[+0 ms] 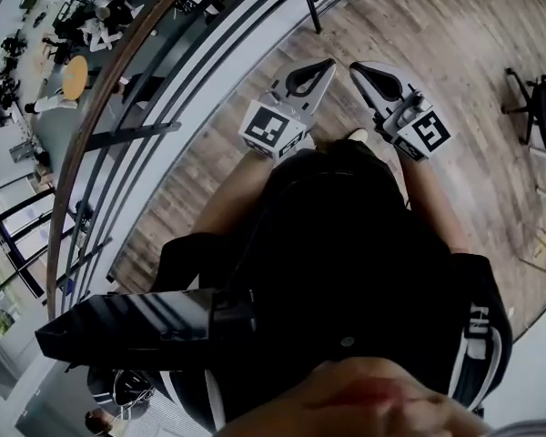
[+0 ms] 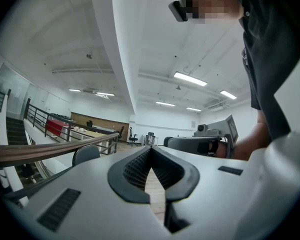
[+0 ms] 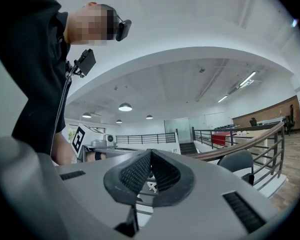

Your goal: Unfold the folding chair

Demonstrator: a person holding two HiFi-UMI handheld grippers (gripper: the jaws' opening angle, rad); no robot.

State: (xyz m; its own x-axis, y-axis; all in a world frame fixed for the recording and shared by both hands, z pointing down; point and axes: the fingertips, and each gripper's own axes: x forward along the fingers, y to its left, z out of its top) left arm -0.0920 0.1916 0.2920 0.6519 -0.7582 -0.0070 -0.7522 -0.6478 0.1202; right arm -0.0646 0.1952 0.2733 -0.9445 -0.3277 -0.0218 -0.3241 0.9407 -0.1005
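In the head view my left gripper (image 1: 325, 66) and right gripper (image 1: 357, 67) are held side by side in front of the person's black-clad body, over the wooden floor (image 1: 409, 25). Both point level and away from the body. The ribbed black pads of the left gripper (image 2: 151, 150) meet at the tips with nothing between them. The right gripper (image 3: 150, 152) is likewise shut on nothing. I cannot make out a folding chair with certainty in any view.
A curved wooden handrail on black bars (image 1: 118, 89) runs along the left, with a lower level beyond it. Black furniture legs (image 1: 311, 7) stand on the floor ahead. A black office chair (image 1: 541, 107) is at the right edge. A grey chair back (image 2: 86, 154) shows by the railing.
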